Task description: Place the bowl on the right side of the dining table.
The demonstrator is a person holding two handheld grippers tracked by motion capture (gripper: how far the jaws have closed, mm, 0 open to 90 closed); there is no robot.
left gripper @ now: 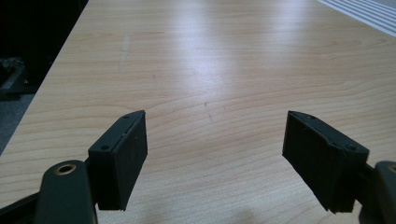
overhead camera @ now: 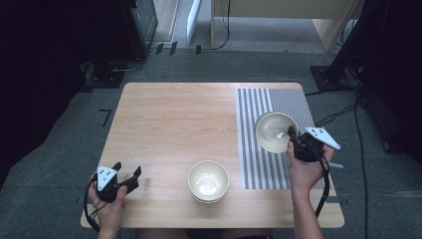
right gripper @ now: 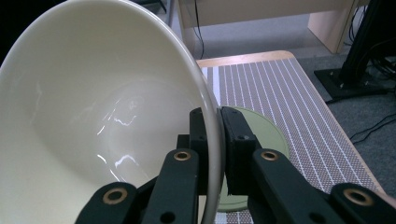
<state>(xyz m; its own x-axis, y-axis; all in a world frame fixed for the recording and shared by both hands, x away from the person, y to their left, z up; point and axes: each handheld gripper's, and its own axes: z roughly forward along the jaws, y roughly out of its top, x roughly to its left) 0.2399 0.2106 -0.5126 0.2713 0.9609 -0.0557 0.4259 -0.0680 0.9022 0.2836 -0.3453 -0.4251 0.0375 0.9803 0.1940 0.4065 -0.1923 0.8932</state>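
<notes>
Cream glazed ceramic bowl is held tilted above the grey-and-white striped mat on the right part of the light wooden worktop, its mouth turned toward the left and up. In the right gripper view this bowl is big on the left, with its rim pinched between the two black fingers, one inside the wall and one outside.

Nearest: left hand comes in at the bottom left by the worktop's near-left corner, forearm roughly straight up from the bottom edge. It grips the left gripper, grey three-cornered plate on top, pointing right and away. Its fingers are spread wide with bare wood between them, nothing held.

Next, stacked cream bowls sit upright on the wood near the front edge, about centre, just left of the mat and apart from both grippers.

Farther right: right hand reaches up from the bottom right, forearm slanting slightly left, wrist over the mat's near-right part. The right gripper points left and away, clamped on the tilted bowl's right rim.

Under the held bowl, in the right gripper view, a pale green round flat disc lies on the mat.

Beyond the worktop: grey floor, pale wooden furniture legs, dark stands and cables.
</notes>
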